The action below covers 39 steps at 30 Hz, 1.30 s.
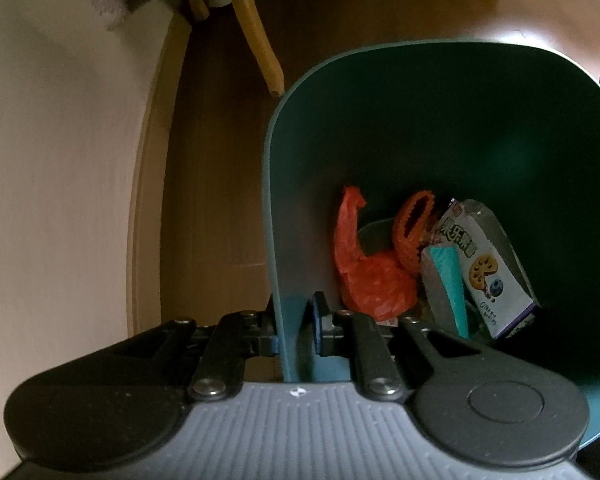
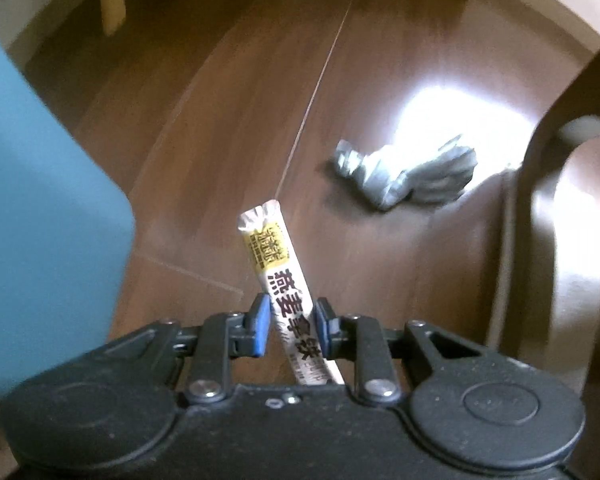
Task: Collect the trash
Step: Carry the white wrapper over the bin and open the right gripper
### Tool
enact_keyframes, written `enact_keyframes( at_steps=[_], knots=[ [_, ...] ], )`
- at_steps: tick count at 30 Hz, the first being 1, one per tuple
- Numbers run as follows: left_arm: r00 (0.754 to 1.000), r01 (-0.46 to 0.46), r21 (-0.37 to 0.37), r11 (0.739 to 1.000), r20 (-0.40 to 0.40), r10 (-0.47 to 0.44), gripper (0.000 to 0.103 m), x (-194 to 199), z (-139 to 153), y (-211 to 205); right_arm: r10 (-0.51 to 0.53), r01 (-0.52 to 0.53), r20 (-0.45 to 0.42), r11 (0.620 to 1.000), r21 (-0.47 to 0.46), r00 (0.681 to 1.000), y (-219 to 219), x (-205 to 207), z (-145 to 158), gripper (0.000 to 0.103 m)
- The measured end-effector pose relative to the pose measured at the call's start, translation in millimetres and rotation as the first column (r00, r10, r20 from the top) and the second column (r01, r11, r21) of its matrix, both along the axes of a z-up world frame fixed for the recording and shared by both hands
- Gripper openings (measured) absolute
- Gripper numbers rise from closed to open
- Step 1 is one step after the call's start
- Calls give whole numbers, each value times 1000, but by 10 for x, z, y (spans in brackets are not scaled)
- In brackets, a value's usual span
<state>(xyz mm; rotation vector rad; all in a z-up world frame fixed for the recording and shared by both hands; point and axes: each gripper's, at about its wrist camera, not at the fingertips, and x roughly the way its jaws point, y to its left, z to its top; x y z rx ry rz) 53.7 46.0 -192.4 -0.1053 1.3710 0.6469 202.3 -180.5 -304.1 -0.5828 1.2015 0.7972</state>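
Observation:
My left gripper (image 1: 296,332) is shut on the near wall of the teal trash bin (image 1: 440,80), with one pad inside the bin and the other outside. Inside lie an orange plastic bag (image 1: 368,276), an orange net (image 1: 414,232), a biscuit box (image 1: 488,264) and a teal wrapper (image 1: 448,280). My right gripper (image 2: 292,320) is shut on a white stick packet (image 2: 274,252) with dark lettering, which stands tilted above the wooden floor. A crumpled grey wrapper (image 2: 404,176) lies on the floor beyond it. The bin's outer wall (image 2: 40,200) fills the left of the right wrist view.
A yellow wooden chair leg (image 1: 258,40) stands behind the bin, near a pale wall (image 1: 52,160). Curved brown furniture (image 2: 560,220) rises at the right of the right wrist view. Brown floorboards (image 2: 220,120) stretch between the bin and the grey wrapper.

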Motion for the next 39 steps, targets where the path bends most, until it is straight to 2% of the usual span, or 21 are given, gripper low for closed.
enact_keyframes(
  at_steps=[9, 15, 19, 24, 28, 33, 39],
  knots=[
    [999, 12, 70, 997, 33, -14, 11, 1, 143, 102, -17, 12, 56, 995, 100, 998, 59, -27, 1306, 23],
    [1000, 15, 81, 997, 16, -16, 11, 47, 69, 198, 51, -63, 63, 975, 213, 997, 198, -338, 1947, 23],
    [999, 24, 69, 997, 26, -26, 11, 63, 110, 225, 115, -125, 52, 957, 262, 992, 355, -534, 2239, 23],
    [1000, 16, 47, 999, 24, -17, 11, 50, 73, 281, 186, -185, 23, 944, 272, 982, 595, -744, 2342, 23],
    [999, 6, 21, 1000, 49, -7, 11, 33, 88, 313, 236, -233, 18, 941, 244, 972, 816, -1036, 2363, 23],
    [998, 14, 16, 1000, 57, -15, 11, 12, 89, 289, 268, -256, -30, 944, 208, 963, 1040, -1258, 2135, 23],
    [996, 9, -10, 1000, 90, -8, 11, -45, 113, 319, 280, -271, -40, 950, 153, 959, 1255, -1331, 1838, 23]
  ],
)
